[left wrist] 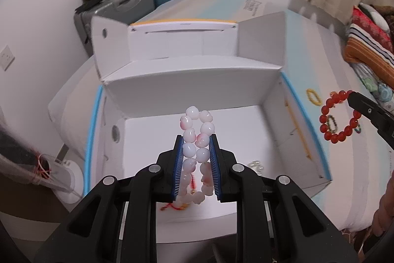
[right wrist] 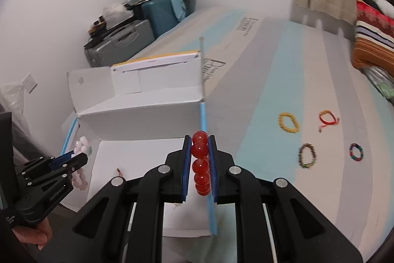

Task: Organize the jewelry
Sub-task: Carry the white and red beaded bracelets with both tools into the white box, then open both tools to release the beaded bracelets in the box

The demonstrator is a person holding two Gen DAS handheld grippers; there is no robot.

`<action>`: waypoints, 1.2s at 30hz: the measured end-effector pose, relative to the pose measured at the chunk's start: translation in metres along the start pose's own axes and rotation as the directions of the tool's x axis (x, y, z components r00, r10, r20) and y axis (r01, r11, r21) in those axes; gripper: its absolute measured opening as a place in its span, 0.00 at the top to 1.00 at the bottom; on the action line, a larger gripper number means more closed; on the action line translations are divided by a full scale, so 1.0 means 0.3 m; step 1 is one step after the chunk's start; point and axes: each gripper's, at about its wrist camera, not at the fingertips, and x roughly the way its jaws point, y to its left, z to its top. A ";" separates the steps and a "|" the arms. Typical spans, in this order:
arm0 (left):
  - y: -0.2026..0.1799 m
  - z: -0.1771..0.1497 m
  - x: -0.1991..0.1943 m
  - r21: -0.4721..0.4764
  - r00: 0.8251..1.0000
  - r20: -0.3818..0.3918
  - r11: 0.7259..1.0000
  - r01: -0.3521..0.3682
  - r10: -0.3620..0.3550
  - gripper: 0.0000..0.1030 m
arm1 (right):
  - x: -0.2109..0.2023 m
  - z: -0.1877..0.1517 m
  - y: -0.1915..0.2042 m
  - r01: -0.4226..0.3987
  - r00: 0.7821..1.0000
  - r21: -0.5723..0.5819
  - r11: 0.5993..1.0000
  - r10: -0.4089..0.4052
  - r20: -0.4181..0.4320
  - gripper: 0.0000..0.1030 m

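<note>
My left gripper [left wrist: 197,139] is shut on a white-and-pink bead bracelet [left wrist: 192,113], holding it over the floor of an open white cardboard box [left wrist: 187,90]. The loop sticks up past the blue pads, and a red cord tail hangs below. In the right wrist view my right gripper [right wrist: 200,139] is shut on a red bead bracelet [right wrist: 200,150], above the box's right wall [right wrist: 205,120]. The left wrist view shows that red bracelet [left wrist: 327,120] dangling from the right gripper [left wrist: 352,98] over the bed. The left gripper [right wrist: 78,157] with its pink beads [right wrist: 81,143] shows at the box's left side.
On the striped bed cover lie a yellow bracelet [right wrist: 288,125], a red cord bracelet [right wrist: 328,118], a dark bead bracelet [right wrist: 307,155] and a multicoloured one [right wrist: 357,152]. A small clear item [left wrist: 256,164] lies inside the box. Suitcases [left wrist: 118,6] stand by the far wall, folded blankets [left wrist: 369,51] at right.
</note>
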 end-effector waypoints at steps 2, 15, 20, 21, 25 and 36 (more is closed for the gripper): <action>0.034 -0.009 0.017 -0.014 1.000 -0.010 1.000 -0.016 0.015 0.80 | 0.020 -0.006 0.033 -0.014 1.000 -0.013 1.000 0.014 -0.006 0.88; 0.153 -0.068 0.135 -0.070 0.995 -0.096 0.996 -0.045 0.038 0.80 | 0.159 -0.080 0.158 -0.047 0.995 -0.071 0.996 0.040 -0.095 0.88; 0.172 -0.091 0.184 -0.084 0.991 -0.128 0.995 -0.049 0.038 0.80 | 0.221 -0.125 0.190 -0.040 0.989 -0.090 0.995 0.027 -0.145 0.88; 0.174 -0.096 0.193 -0.084 0.990 -0.134 0.995 -0.050 0.039 0.80 | 0.232 -0.130 0.193 -0.039 0.988 -0.094 0.995 0.024 -0.155 0.88; 0.185 -0.108 0.222 -0.090 0.987 -0.155 0.994 -0.058 0.044 0.80 | 0.274 -0.153 0.200 -0.022 0.982 -0.102 0.995 0.003 -0.188 0.88; 0.178 -0.135 0.287 -0.085 0.981 -0.194 0.995 -0.048 0.031 0.80 | 0.353 -0.191 0.211 0.010 0.968 -0.112 0.994 -0.038 -0.248 0.88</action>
